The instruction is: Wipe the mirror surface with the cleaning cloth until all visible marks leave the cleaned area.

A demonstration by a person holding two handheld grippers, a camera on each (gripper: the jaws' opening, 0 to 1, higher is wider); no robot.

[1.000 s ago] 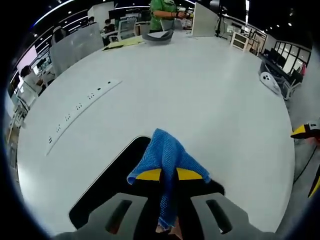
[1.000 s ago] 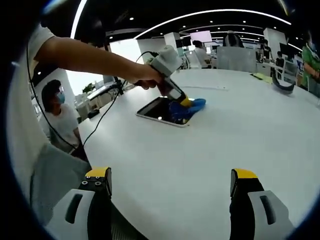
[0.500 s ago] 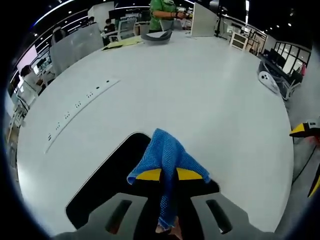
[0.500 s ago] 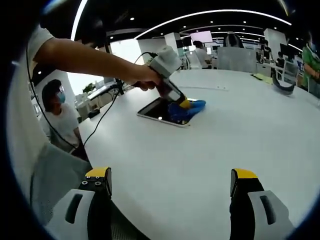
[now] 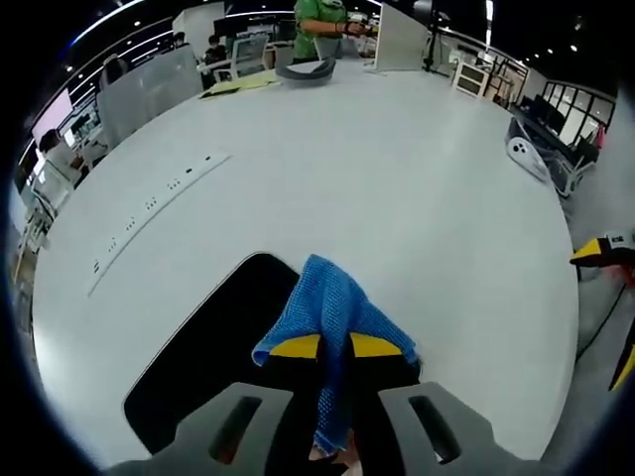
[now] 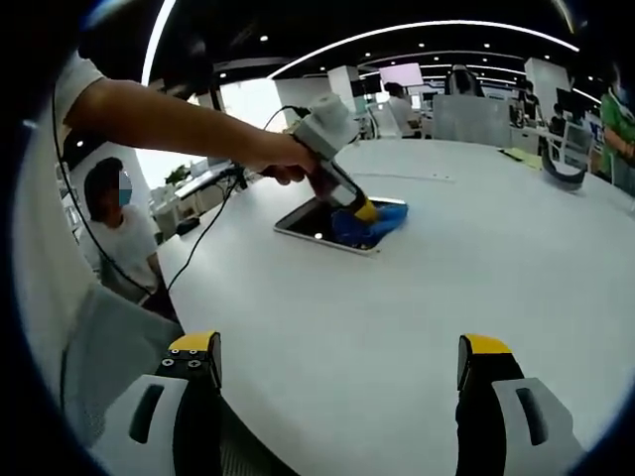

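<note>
A blue knitted cloth (image 5: 332,322) is pinched between the yellow-tipped jaws of my left gripper (image 5: 334,346), which is shut on it and presses it onto a dark flat mirror (image 5: 213,347) lying on the white table. In the right gripper view the same mirror (image 6: 317,222) lies far ahead, with the cloth (image 6: 372,222) on its right part and the left gripper (image 6: 366,210) slanting down onto it, held by a person's hand (image 6: 283,157). My right gripper (image 6: 337,359) hovers open over the near table edge, holding nothing.
The big round white table (image 5: 397,188) has a row of sockets (image 5: 149,203) at the left. A grey curved object (image 5: 308,71) and papers lie at the far edge. People sit and stand around. A cable (image 6: 203,233) hangs off the table's left edge.
The left gripper has slid the cloth across the mirror towards its right end, so more dark glass shows to the left. The right gripper has stayed put.
</note>
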